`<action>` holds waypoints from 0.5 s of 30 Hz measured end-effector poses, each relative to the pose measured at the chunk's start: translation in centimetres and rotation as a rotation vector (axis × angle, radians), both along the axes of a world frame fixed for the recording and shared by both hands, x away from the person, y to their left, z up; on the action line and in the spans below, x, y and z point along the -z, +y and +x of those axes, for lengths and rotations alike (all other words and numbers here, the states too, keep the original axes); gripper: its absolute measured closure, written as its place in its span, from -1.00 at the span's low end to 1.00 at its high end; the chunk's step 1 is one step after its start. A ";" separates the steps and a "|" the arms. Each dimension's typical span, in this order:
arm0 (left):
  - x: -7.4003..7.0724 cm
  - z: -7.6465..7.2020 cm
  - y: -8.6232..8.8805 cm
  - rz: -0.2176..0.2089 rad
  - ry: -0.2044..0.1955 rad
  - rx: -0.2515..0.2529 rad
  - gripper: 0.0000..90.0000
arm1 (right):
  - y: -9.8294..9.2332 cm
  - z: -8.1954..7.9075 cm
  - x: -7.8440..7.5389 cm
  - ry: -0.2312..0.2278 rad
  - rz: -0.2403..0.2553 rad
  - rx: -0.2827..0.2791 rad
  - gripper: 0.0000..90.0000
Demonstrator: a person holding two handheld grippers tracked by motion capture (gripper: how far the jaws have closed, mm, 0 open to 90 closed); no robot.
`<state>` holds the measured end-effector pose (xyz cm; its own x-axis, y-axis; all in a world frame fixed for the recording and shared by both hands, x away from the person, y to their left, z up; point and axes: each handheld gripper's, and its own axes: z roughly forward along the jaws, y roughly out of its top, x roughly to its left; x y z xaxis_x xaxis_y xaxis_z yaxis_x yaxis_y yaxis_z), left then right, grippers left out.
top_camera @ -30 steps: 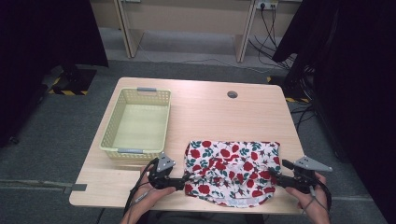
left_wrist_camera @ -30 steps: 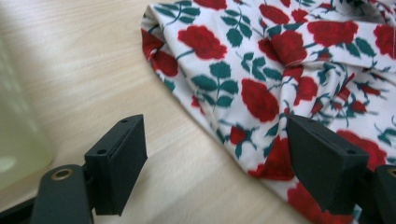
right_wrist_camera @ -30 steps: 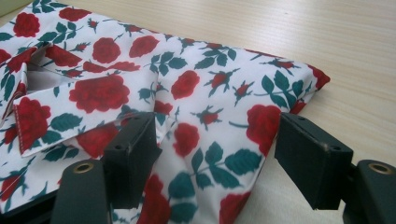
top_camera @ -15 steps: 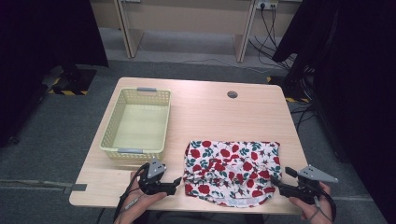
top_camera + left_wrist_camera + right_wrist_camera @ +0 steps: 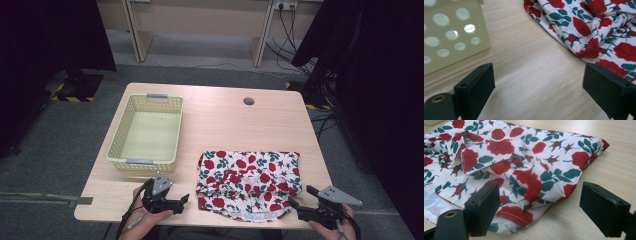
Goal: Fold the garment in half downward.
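A white cloth printed with red roses (image 5: 250,181) lies folded and rumpled on the near right part of the wooden table (image 5: 225,120). My left gripper (image 5: 181,204) rests just left of the cloth, near the front edge. Its jaws have just been opening and stand open over bare wood (image 5: 539,75), with the cloth (image 5: 594,27) off to the upper right. My right gripper (image 5: 299,196) sits at the cloth's near right corner. Its jaws have also just been opening; they stand open (image 5: 540,192) with the cloth's corner (image 5: 534,182) lying loose between them, not pinched.
An empty pale yellow perforated basket (image 5: 147,132) stands on the left half of the table; its wall (image 5: 449,35) is close to my left gripper. A round cable hole (image 5: 248,101) sits at the far side. Dark curtains and desk legs surround the table.
Both grippers have drawn back toward the near table edge, away from the cloth. Their jaws stand wider than before. The cloth lies where it was.
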<state>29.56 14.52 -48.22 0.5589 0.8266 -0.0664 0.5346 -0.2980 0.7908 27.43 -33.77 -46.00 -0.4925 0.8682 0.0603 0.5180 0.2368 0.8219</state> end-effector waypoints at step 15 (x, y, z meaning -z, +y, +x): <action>0.8 -0.8 1.3 0.013 0.002 -0.025 -0.84 | -0.4 -1.3 0.7 0.016 0.010 0.008 -0.75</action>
